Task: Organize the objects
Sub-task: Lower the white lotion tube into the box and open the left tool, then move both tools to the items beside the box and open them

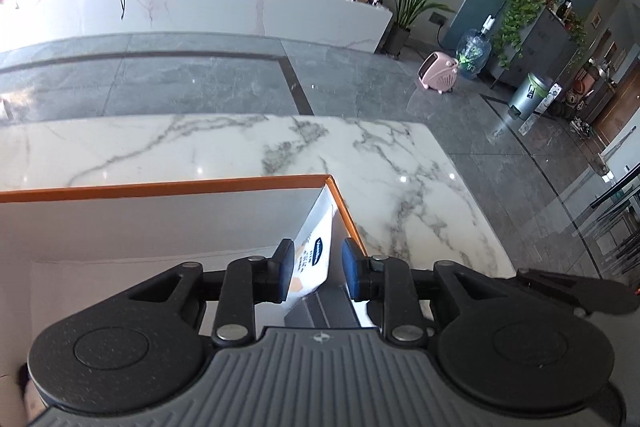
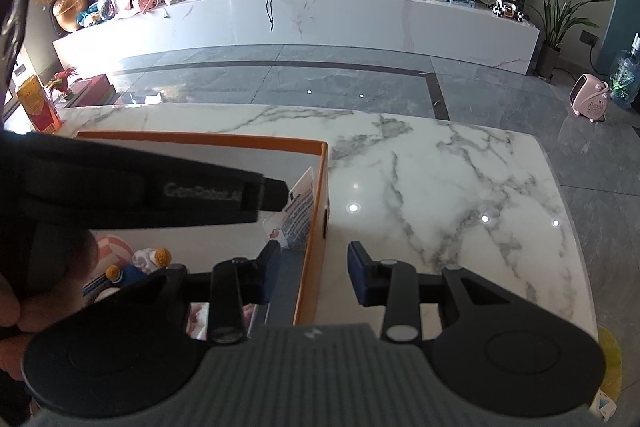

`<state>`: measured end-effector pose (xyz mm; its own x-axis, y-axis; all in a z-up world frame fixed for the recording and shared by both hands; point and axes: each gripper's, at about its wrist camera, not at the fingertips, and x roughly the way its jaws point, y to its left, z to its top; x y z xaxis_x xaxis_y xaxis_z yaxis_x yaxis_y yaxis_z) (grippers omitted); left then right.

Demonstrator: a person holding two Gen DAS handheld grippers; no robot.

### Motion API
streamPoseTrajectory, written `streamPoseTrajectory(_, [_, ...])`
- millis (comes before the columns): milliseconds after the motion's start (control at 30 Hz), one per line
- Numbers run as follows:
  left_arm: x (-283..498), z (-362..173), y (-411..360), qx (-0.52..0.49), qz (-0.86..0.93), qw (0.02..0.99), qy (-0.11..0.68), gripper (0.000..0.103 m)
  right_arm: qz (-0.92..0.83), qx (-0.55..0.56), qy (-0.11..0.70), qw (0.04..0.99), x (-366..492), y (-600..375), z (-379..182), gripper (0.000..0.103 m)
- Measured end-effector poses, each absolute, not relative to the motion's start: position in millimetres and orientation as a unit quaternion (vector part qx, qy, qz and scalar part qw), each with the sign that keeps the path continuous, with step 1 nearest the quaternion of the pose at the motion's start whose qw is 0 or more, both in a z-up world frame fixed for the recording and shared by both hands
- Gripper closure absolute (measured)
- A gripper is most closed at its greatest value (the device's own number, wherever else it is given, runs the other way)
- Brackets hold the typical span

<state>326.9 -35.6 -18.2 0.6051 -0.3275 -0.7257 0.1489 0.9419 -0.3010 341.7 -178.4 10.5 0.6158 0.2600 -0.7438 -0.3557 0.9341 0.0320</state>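
An orange-rimmed open box (image 1: 168, 187) stands on the white marble table (image 1: 400, 155). My left gripper (image 1: 318, 275) is over the box's right inner corner, jaws apart, with a white Vaseline package (image 1: 316, 259) leaning between them against the box wall; the pads do not press it. My right gripper (image 2: 314, 275) is open, straddling the box's right wall (image 2: 316, 227). The same package (image 2: 300, 215) leans inside the box. The left gripper's body (image 2: 140, 195) crosses the left of the right wrist view. Small toys (image 2: 136, 263) lie in the box.
An orange carton (image 2: 38, 107) stands at the table's far left corner. Beyond the table are grey floor tiles, a long white TV cabinet (image 2: 320, 23), a pink heater (image 2: 592, 101), a water jug (image 1: 474, 53) and potted plants. A yellow item (image 2: 610, 359) lies at the table's right front.
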Motion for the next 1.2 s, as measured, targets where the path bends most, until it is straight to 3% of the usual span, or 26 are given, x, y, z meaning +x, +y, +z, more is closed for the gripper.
streamPoseTrajectory(133, [289.6, 4.0, -20.2, -0.092, -0.143, 0.899, 0.404, 0.073, 0.173, -0.043, 0.376, 0.909, 314.8, -186.2, 25.5, 0.063])
streamPoseTrajectory(400, [200.4, 27.5, 4.1, -0.077, -0.126, 0.919, 0.366, 0.073, 0.169, 0.033, 0.346, 0.922, 233.9, -207.2, 38.5, 0.051])
streamPoseTrajectory(467, [184.7, 23.1, 10.7, -0.09, -0.12, 0.915, 0.374, 0.072, 0.166, 0.05, 0.355, 0.919, 217.3, -209.0, 33.6, 0.045])
streamPoseTrajectory(600, [165.5, 4.2, 21.0, -0.112, -0.102, 0.903, 0.402, 0.06, 0.163, 0.08, 0.395, 0.901, 193.3, -209.1, 8.6, 0.045])
streamPoseTrajectory(833, [152.1, -49.0, 25.2, -0.137, -0.073, 0.87, 0.467, 0.059, 0.151, 0.108, 0.479, 0.858, 175.4, -196.0, -40.6, 0.045])
streamPoseTrajectory(1033, [151.4, -89.0, 19.4, -0.143, -0.048, 0.845, 0.513, 0.052, 0.142, 0.096, 0.512, 0.842, 173.8, -189.1, -60.2, 0.049])
streamPoseTrajectory(1100, [153.8, -95.5, 19.3, -0.141, -0.032, 0.842, 0.52, 0.037, 0.134, 0.09, 0.527, 0.834, 176.8, -188.7, -65.2, 0.049])
streamPoseTrajectory(1200, [156.5, -103.8, 18.5, -0.147, -0.017, 0.835, 0.53, 0.03, 0.132, 0.085, 0.542, 0.825, 178.8, -187.7, -71.8, 0.043])
